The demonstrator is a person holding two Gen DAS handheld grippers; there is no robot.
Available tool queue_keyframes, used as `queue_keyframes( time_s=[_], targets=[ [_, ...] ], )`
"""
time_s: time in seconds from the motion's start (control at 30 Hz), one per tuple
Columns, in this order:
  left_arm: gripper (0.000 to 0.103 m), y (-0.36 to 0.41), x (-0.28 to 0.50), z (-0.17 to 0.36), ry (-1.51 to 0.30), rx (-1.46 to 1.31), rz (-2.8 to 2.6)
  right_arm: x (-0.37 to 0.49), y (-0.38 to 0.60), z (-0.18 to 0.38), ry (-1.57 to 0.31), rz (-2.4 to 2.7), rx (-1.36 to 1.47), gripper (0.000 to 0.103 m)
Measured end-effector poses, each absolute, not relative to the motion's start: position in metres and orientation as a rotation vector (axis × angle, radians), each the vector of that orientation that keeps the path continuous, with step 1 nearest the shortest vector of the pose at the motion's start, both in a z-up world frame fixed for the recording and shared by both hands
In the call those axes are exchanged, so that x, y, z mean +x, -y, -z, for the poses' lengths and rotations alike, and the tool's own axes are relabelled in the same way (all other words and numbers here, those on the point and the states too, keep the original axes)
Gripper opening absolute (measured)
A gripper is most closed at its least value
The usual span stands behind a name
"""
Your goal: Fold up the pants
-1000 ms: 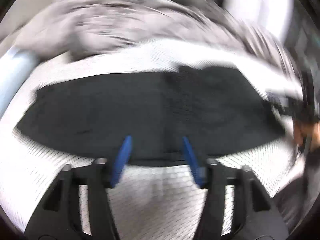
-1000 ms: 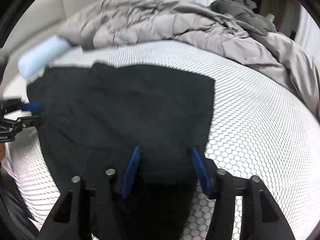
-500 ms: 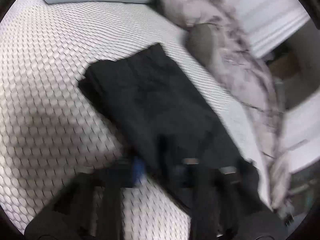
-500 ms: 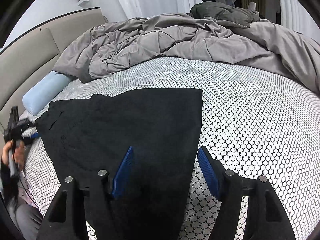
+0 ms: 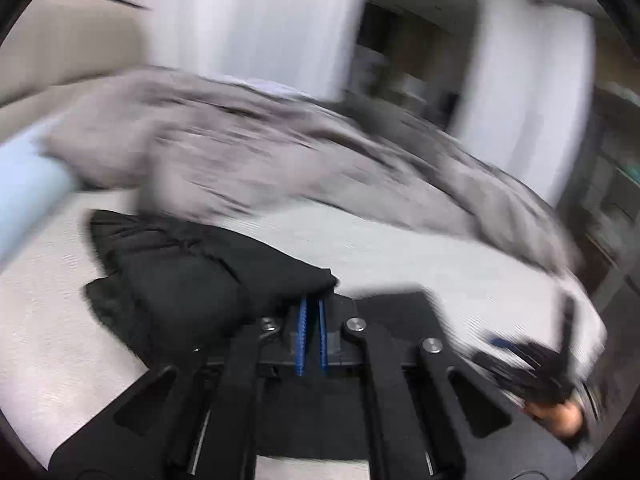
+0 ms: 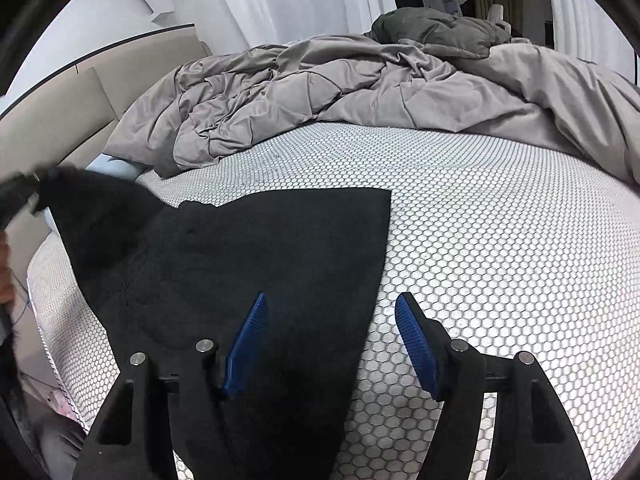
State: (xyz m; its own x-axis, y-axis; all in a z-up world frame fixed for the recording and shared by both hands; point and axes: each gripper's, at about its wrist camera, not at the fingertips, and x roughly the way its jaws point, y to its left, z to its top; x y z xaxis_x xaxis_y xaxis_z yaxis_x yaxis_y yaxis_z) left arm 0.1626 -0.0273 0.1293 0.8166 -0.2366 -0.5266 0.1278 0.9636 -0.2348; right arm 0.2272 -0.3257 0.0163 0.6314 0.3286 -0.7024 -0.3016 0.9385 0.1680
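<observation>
The black pants (image 6: pixel 260 264) are spread on the white honeycomb-patterned mattress (image 6: pixel 500 260), with one end raised off it. In the left wrist view the left gripper (image 5: pixel 311 312) is seen with its blue pads (image 5: pixel 302 336) brought together, and a bunched edge of the pants (image 5: pixel 192 280) is clamped between them at the tips. From the pinch the dark cloth is draped away ahead and to the left of this gripper, down onto the mattress (image 5: pixel 380 248). That view is smeared by motion blur, so finer folds cannot be told.

In the right wrist view the right gripper (image 6: pixel 328 336) is held above the near part of the pants with its pads (image 6: pixel 412 336) well apart. The side edge of the pants is seen between the two fingers, below them; whether the cloth is touched cannot be told. Far to the left of this gripper the lifted corner of the pants is pulled up in a blurred peak by the left gripper (image 6: pixel 16 196), and part of a hand (image 6: pixel 5 268) is visible below it at the picture's edge.

A crumpled grey duvet (image 6: pixel 360 88) is heaped across the mattress beyond both grippers. A pale blue bolster (image 5: pixel 28 192) lies ahead and to the left, beside the beige headboard (image 6: pixel 52 116). In the left wrist view the right gripper (image 5: pixel 520 364) appears blurred at the lower right.
</observation>
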Motion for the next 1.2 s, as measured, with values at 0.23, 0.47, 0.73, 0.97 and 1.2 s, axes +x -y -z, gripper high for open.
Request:
queue_keyframes(
  time_s=[0.23, 0.47, 0.73, 0.97, 1.2],
  targets=[
    [0.022, 0.142, 0.146, -0.009, -0.994, 0.019, 0.446, 0.231, 0.347, -0.011, -0.832, -0.296, 0.086, 0.069],
    [0.047, 0.093, 0.093, -0.047, -0.879, -0.045, 0.489, 0.223, 0.351, -0.015, -0.826, -0.308, 0.06, 0.069],
    [0.056, 0.011, 0.159, -0.086, -0.712, -0.135, 0.222, 0.21, 0.32, -0.019, -0.806, -0.44, -0.016, 0.069],
    [0.056, -0.058, 0.199, -0.029, -0.808, -0.392, 0.118, 0.188, 0.271, -0.018, -0.771, -0.567, -0.176, 0.074],
    [0.056, -0.063, 0.183, -0.027, -0.786, -0.185, 0.056, 0.152, 0.2, -0.032, -0.68, -0.707, -0.275, 0.08]
  ],
)
